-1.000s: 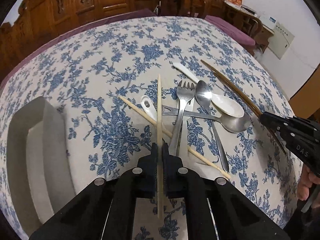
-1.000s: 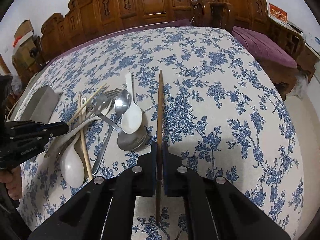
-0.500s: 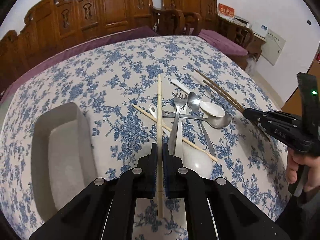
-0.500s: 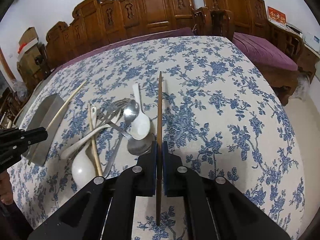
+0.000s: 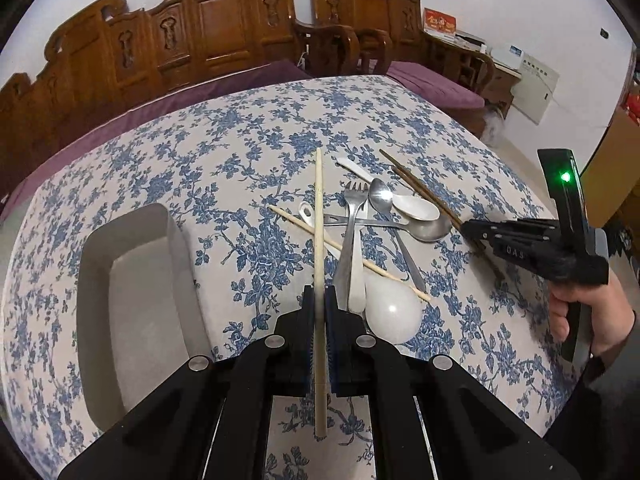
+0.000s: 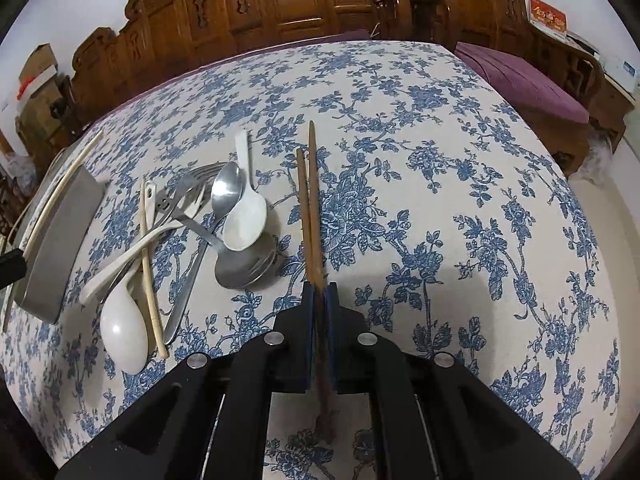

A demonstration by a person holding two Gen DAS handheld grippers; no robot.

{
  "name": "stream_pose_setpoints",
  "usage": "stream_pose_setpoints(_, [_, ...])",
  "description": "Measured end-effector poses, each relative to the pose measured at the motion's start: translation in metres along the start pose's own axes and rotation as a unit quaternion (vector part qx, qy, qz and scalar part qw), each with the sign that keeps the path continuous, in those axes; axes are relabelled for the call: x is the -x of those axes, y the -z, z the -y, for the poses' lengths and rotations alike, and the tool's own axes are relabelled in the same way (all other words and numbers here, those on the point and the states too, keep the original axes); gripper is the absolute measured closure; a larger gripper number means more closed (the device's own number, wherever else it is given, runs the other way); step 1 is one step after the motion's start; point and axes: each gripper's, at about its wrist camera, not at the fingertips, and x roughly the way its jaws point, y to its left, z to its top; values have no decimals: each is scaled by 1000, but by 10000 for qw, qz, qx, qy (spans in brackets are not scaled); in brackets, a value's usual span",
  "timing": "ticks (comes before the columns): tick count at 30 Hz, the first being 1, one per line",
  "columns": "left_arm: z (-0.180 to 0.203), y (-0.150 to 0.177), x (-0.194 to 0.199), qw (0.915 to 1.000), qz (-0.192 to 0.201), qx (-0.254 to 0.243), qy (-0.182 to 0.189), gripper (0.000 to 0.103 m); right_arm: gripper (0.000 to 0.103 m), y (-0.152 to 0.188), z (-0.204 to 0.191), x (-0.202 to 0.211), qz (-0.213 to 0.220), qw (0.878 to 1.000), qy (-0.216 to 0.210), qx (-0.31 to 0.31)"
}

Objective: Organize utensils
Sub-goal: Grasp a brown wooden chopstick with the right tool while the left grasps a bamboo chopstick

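My left gripper [image 5: 319, 300] is shut on a pale bamboo chopstick [image 5: 319, 216], held above the table right of the grey tray [image 5: 132, 304]. My right gripper [image 6: 319, 292] is shut on a dark wooden chopstick [image 6: 314, 200]; a second dark chopstick [image 6: 303, 196] lies beside it on the cloth. A pile of utensils lies between: a fork [image 5: 352, 224], metal spoons [image 5: 380, 196], white ceramic spoons [image 5: 392, 312] and another pale chopstick [image 5: 352, 256]. In the right wrist view the pile [image 6: 200, 232] is to the left, with the tray [image 6: 60, 240] beyond it.
The table has a blue-flowered cloth [image 6: 440, 200]. Carved wooden chairs [image 5: 200, 40] stand along the far edge. The right gripper and hand show at the right of the left wrist view [image 5: 540, 248].
Both grippers have lifted and pulled back from the pile with their chopsticks. In the left wrist view, the tray has come closer to the middle. The right gripper's chopstick now lines up beside the second dark one.
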Motion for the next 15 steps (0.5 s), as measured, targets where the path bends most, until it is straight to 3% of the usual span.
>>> stream_pose_setpoints(9, [2,3,3,10000,-13,-64,7,99,95,-13,3,-9,63,9999,86,133])
stream_pose_setpoints(15, [4,3,5,9999,-16,-119,7,99,96,-18,20,-10,57,9998,-120,-157])
